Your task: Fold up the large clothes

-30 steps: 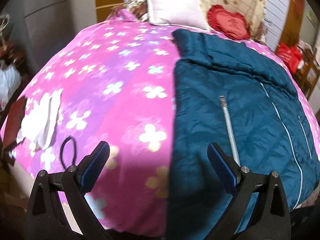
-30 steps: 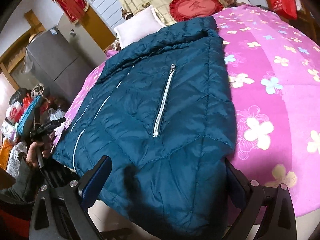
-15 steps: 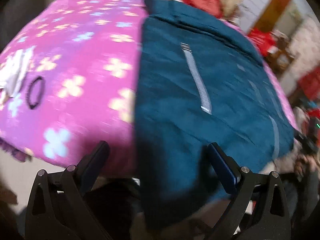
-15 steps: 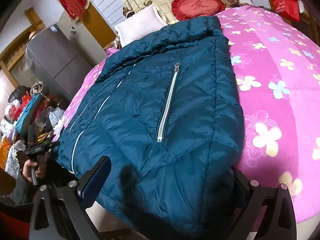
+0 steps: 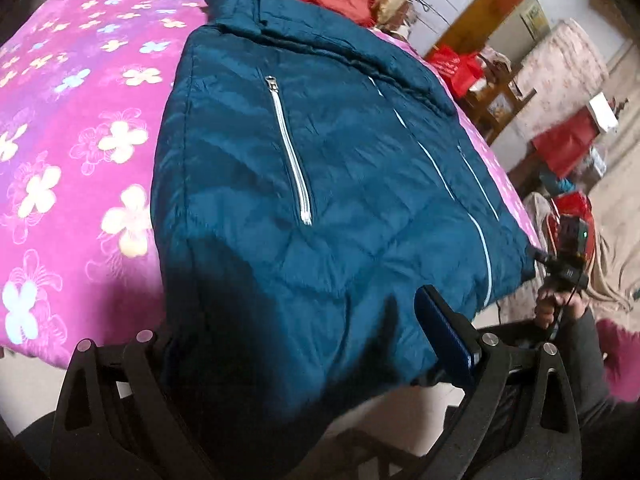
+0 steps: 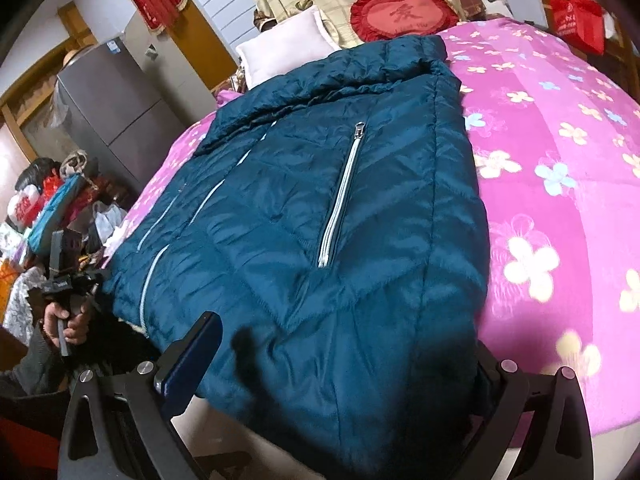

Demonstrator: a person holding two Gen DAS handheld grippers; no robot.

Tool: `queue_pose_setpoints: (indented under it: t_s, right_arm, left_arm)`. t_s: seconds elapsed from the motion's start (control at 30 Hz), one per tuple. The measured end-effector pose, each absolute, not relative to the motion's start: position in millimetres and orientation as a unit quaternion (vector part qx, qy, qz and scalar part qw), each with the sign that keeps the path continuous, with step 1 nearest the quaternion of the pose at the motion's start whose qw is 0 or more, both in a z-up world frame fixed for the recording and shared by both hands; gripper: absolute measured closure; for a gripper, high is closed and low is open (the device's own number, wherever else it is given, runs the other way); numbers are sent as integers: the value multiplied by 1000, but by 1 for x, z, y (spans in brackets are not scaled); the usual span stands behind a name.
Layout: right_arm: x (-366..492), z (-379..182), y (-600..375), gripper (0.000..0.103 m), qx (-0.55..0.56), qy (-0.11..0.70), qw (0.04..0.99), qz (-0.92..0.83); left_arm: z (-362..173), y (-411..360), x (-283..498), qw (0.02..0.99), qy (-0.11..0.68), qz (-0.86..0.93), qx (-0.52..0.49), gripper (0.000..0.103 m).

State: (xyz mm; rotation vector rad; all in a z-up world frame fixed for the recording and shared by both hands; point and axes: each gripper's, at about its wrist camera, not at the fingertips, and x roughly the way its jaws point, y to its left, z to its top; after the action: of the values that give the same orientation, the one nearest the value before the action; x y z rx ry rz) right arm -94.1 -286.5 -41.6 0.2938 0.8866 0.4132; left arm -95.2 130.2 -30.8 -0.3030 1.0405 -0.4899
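Left tool [image 5: 304, 344]: spread wide, gripping nothing, one blue pad showing at 4 o'clock of the frame, the other hidden behind the hem of the teal quilted jacket [image 5: 320, 184]. Poised astride the hem's left corner, probably so a single closing pinch can catch it. Right tool [image 6: 340, 364]: likewise open and empty, blue pad at 8 o'clock, far finger tucked past the jacket's right edge, straddling the opposite hem corner.

Beyond the tools: jacket lying flat, front up, collar at 12 o'clock, hem draped over the near edge of the bed, sides apparently already turned in to form a long rectangle. Silver pocket zipper [image 6: 340, 196] running up the middle; pale front zipper [image 5: 452, 196] toward 3 o'clock in the left view. Likely next: hem lifted toward the collar.

Under it, pink flowered blanket [image 6: 560, 160]. At 12 o'clock, white pillow [image 6: 284, 44] and red heart cushion [image 6: 400, 12].
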Motion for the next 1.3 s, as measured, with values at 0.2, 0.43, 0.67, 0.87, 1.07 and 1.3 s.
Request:
queue_pose_setpoints:
  t_s: [0.2, 0.43, 0.67, 0.87, 1.07, 1.3]
  right_arm:
    - [-84, -42, -289, 0, 167, 420, 870, 198]
    - [-67, -42, -290, 0, 189, 411, 872, 186]
    - [-82, -43, -286, 0, 190, 415, 861, 225]
    - [-75, -41, -280, 0, 169, 421, 870, 192]
    - [-79, -41, -281, 40, 134, 421, 884, 151]
    - [-83, -44, -289, 53, 148, 397, 897, 123]
  left_arm:
    - [-32, 135, -85, 829, 482, -224, -174, 5]
    - [-33, 119, -84, 844, 484, -199, -122, 5]
    - [-34, 121, -89, 839, 487, -217, -104, 5]
    - [-35, 118, -85, 853, 477, -180, -111, 5]
    - [-35, 105, -93, 863, 471, -168, -76, 5]
    - [-39, 94, -96, 879, 459, -116, -53, 4]
